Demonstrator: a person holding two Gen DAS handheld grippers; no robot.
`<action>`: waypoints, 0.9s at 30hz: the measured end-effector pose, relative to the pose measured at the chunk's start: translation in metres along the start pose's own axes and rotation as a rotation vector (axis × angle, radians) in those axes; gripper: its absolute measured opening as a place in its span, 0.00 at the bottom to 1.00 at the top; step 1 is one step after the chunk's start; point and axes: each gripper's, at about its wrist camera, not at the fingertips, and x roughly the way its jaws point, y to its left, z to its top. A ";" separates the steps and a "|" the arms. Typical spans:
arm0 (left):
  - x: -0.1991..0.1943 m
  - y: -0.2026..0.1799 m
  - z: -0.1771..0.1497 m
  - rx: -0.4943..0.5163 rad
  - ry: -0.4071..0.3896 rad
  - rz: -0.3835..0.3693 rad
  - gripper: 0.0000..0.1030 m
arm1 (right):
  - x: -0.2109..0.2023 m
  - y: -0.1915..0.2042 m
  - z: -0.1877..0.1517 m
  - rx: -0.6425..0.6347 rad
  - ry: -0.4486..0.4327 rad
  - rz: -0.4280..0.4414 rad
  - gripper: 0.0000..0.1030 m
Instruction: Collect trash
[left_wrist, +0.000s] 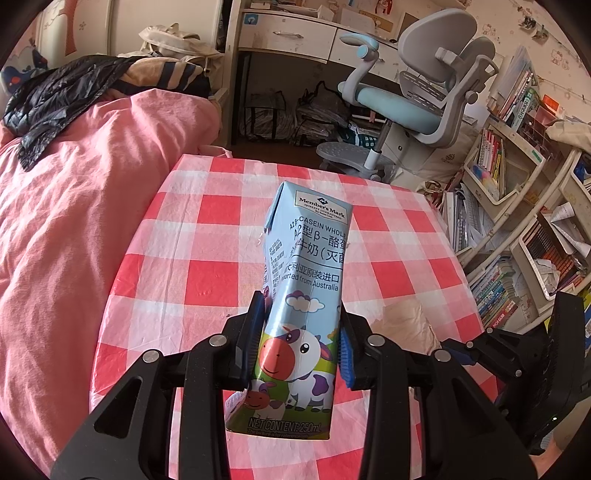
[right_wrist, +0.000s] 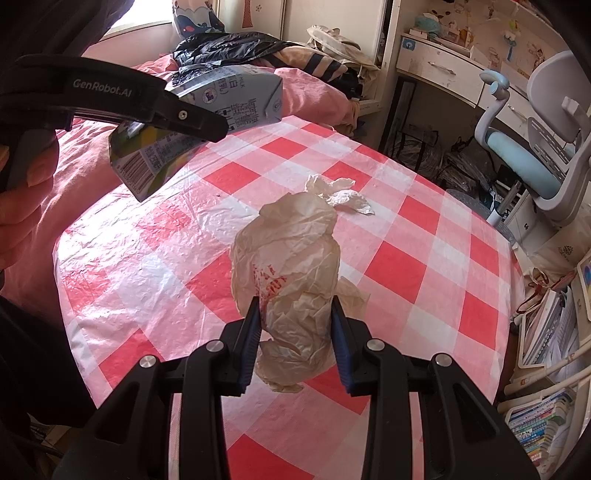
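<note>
Bedroom; round table (right_wrist: 406, 266) under red-checked cloth. Left gripper (left_wrist: 303, 332): jaws partly closed, clamped on blue milk carton (left_wrist: 306, 280), raised above the cloth. Right gripper (right_wrist: 295, 332): jaws partly closed, gripping crumpled paper bag (right_wrist: 291, 266). White tissue wad (right_wrist: 340, 194) lies at its 12 o'clock.

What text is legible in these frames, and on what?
"Member's Mark": top of the light-blue cow-print milk carton
"A2β-CASEIN WHOLE": carton front, cut off at its edge
"from Australia": carton, mid front
"NET CONTENT: 250mL": carton base
"GenRobot.AI": black left gripper
Chinese lines on the carton: partly cut off
Red print on the crumpled beige paper wrapper: unreadable
Carton side print, barcode, book spines: too small
</note>
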 end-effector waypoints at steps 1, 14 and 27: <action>0.000 0.000 -0.001 0.000 0.000 0.000 0.32 | 0.000 0.000 0.000 0.001 0.000 0.000 0.34; 0.001 0.000 0.000 -0.002 -0.001 -0.001 0.32 | 0.002 -0.003 -0.002 0.001 -0.004 -0.001 0.34; 0.002 0.000 0.002 0.002 -0.010 -0.004 0.32 | -0.001 -0.004 0.000 -0.006 -0.014 -0.007 0.34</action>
